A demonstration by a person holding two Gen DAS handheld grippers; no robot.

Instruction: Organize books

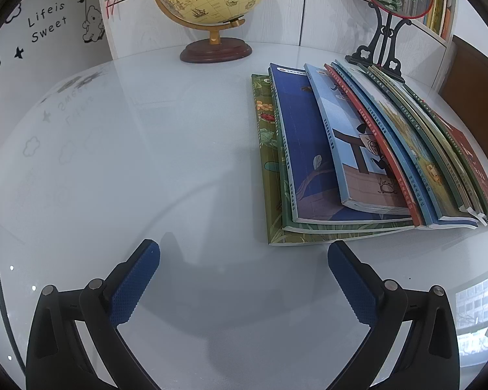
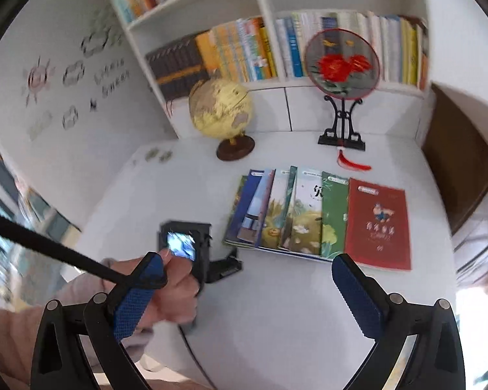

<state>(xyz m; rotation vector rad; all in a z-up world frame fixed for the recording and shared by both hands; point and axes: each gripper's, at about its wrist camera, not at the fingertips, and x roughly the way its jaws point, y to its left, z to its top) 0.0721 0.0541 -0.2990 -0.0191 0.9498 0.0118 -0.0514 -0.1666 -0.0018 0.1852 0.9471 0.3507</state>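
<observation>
The fanned row of thin paperback picture books (image 1: 358,149) lies flat and overlapping on the glossy white desk (image 1: 146,146), ahead and to the right of the left gripper (image 1: 244,260), whose blue-padded fingers (image 1: 136,279) are spread wide and hold nothing, the nearest green-covered book's corner just beyond the right fingertip. The books' long axes run away from the fingers, spines leftward; I count about eight, though the overlap makes that uncertain. The right gripper (image 2: 247,269) hovers higher and farther back, likewise released and empty, so the left is nearer.
</observation>
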